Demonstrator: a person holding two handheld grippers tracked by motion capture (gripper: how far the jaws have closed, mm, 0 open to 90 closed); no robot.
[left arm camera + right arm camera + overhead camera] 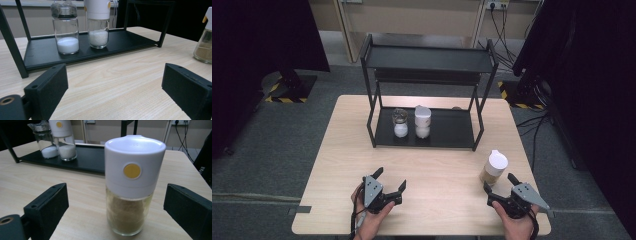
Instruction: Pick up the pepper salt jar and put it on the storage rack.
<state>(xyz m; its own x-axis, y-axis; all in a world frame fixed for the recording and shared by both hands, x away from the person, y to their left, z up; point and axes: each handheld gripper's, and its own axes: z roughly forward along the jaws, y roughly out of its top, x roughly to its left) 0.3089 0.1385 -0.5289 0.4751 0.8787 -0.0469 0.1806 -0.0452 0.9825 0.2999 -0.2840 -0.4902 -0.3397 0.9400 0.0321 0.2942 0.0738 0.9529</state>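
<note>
The jar of brown powder (130, 187) with the white cap stands straight up on the table (432, 165), at about 4 o'clock from the middle of it. It sits alone, well apart from the black rack (427, 90). Your right gripper (502, 189) is just beside it, at 6 o'clock of the jar. The jaws stand wide, one on each side of the jar, and they do not touch it yet.

Your left gripper (390, 181) rests near the front edge, at about 7 o'clock. Its jaws are wide too and hold nothing.

On the bottom shelf of the rack, at 12 o'clock, two more jars stand close together: a glass jar with a grey lid (65, 30) and a white-capped jar (98, 23), both with white stuff inside.

Be careful here. The brown jar is tall and its cap is big, so I think a bump from one jaw could knock it over. Squeeze the smooth glass too low or crooked and it may slip. Lifting by the cap could pop it off.
</note>
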